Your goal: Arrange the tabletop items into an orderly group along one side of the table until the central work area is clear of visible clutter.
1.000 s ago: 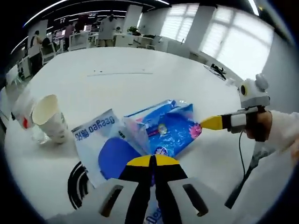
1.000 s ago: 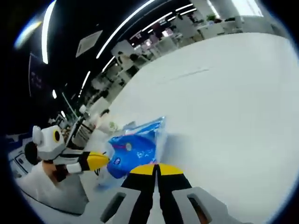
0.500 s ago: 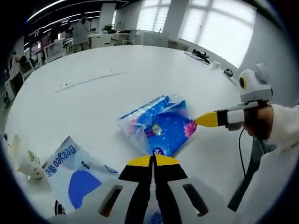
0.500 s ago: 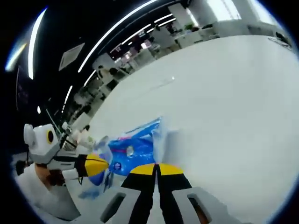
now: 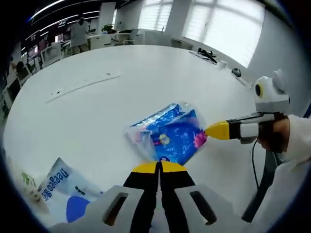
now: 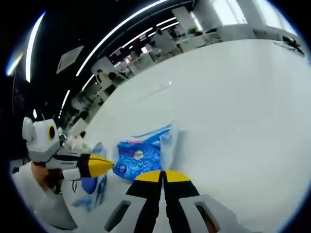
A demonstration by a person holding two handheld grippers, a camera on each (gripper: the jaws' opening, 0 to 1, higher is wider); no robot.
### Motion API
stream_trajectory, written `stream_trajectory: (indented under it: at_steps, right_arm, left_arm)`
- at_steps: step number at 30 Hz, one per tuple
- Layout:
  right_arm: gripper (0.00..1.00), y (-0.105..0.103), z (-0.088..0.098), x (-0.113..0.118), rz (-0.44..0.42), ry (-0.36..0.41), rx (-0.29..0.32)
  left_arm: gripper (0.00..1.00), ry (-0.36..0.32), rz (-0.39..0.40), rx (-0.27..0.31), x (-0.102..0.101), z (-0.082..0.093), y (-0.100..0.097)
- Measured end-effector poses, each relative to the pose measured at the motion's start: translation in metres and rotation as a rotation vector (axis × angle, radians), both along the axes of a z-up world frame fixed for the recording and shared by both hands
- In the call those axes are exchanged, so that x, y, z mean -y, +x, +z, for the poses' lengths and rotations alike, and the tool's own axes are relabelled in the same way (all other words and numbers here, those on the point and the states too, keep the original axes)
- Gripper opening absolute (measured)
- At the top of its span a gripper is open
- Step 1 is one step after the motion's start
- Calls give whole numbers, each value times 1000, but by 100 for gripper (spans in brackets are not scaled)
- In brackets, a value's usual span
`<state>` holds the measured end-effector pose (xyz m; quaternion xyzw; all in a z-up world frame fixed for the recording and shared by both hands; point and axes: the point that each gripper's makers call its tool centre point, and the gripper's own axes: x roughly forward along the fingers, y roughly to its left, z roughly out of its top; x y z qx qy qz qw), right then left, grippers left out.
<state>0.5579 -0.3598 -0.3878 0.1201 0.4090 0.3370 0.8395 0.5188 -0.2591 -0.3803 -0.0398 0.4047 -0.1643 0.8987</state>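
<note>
A blue snack packet [image 5: 171,136] lies on the white table [image 5: 97,111], just past my left gripper [image 5: 158,168]. Its jaws are shut on the packet's near corner. My right gripper [image 5: 209,130] comes in from the right in a person's hand and is shut on the packet's right corner. In the right gripper view the same blue packet [image 6: 142,153] sits ahead of my right gripper [image 6: 163,175], with my left gripper [image 6: 111,165] at its left corner. A white and blue packet [image 5: 60,187] lies apart at the lower left.
A paper cup [image 6: 74,142] stands near the table edge beyond the white and blue packet [image 6: 92,187]. A thin strip [image 5: 82,85] lies on the far tabletop. Small dark items [image 5: 209,52] sit at the far right edge. Desks and people fill the room behind.
The blue packet has come away from the white and blue packet, staying between both shut grippers. The white packet and cup have slid toward the left edge of the left gripper view.
</note>
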Motion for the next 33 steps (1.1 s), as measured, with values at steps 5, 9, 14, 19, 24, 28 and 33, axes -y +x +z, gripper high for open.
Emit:
stream_trajectory:
  at_steps: [5,9,14,19,24,28,33]
  right_arm:
    - [0,1,-5,2,-2,-14,-7]
    - [0,1,-6,4,-11,-10,-20]
    - [0,4,-15,7,-16,-14,-34]
    - [0,6,-20,8,-21,-11,-46]
    - [0,7,-20,8,-12,-12,-38]
    - [0,7,-18,5,5,6,-32]
    - [6,6,-10,1,25,15,5]
  left_arm:
    - [0,-17,15,-20,0,-8,2]
    - [0,-15,25,-38,-2,-10,-1]
    - [0,-32,46,-57,-5,-17,-5]
    - [0,-45,66,-71,-9,-20,-6]
    - [0,-54,78,-72,-8,-21,-5]
    - [0,-65,73,-68,-6,-20,-5]
    - [12,-49,87,-46,-11,-17,-4]
